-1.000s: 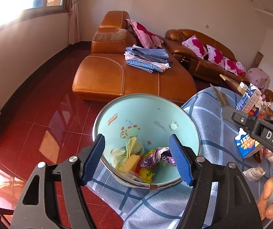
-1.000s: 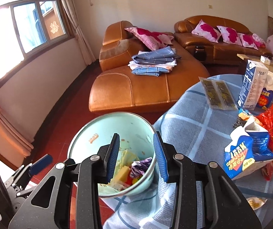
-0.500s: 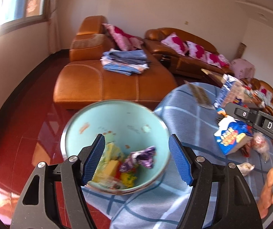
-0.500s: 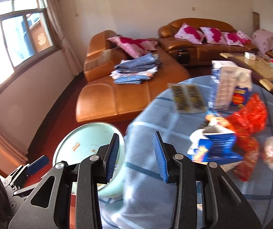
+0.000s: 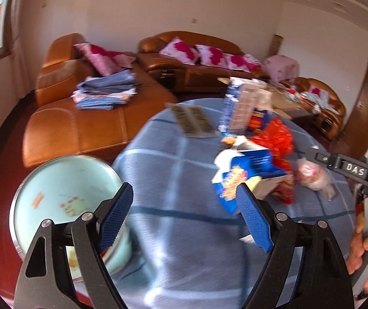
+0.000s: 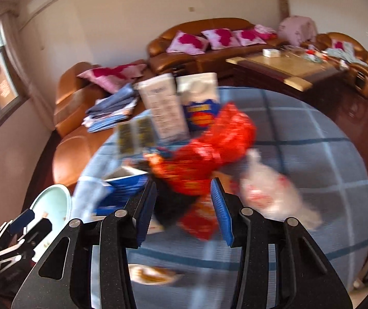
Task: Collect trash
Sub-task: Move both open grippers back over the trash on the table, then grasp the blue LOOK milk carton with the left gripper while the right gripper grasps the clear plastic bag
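Over the round table (image 5: 163, 180) in its blue checked cloth, left gripper (image 5: 184, 216) opening wide on nothing, right gripper (image 6: 184, 211) opening too, narrower, empty. Looks like the reach for the next piece: crinkly red wrapper (image 6: 209, 154), torn blue carton (image 5: 245, 177) and soft clear bag (image 6: 268, 193) heaped mid-table, pale blue bin (image 5: 55, 198) at the left edge, already holding scraps. Calls for picking one item and closing gently on thin, crushable packaging.
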Tool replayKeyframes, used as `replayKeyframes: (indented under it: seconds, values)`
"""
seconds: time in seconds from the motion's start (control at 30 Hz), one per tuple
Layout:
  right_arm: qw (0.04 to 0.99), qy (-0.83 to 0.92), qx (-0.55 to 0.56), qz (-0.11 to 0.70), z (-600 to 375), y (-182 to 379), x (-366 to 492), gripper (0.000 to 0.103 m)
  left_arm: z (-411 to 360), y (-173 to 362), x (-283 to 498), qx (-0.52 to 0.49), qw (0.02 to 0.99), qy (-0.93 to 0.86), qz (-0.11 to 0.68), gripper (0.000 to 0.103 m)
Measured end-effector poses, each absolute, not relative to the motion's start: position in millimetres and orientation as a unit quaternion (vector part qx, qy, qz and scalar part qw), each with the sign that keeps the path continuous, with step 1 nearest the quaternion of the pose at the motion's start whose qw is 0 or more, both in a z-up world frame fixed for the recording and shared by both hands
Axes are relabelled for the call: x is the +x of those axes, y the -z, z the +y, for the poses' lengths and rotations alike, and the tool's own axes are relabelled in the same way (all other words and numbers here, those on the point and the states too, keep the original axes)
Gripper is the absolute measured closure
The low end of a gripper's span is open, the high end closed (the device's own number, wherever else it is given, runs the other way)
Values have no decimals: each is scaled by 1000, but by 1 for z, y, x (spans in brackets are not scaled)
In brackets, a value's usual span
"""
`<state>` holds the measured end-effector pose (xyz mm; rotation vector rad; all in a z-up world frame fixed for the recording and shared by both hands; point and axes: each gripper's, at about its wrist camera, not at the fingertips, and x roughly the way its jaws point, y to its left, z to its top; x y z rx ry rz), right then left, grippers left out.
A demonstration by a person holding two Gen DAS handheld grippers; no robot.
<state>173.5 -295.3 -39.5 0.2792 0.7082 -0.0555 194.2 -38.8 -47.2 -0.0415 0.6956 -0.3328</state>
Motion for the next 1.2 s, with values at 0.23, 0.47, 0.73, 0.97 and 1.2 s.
replayKeyframes:
  seconds: [0.23, 0.47, 0.73, 0.97, 1.2]
  values:
    - [925, 62, 130, 351, -340, 46, 165, 36, -98, 55, 205, 20, 913, 227, 340, 17]
    - [911, 81, 121, 387, -373, 69, 168, 29, -130, 72, 224, 32, 906, 216, 362, 16]
    - [894, 82, 63, 435, -373, 100, 195, 52, -146, 91, 239, 42, 895, 199, 397, 32]
    - [894, 73, 83, 433, -381, 104, 192, 76, -143, 99, 243, 26, 891, 204, 405, 59]
    - [910, 76, 122, 388, -389, 78, 173, 80, -134, 90, 237, 16, 897, 209, 390, 63]
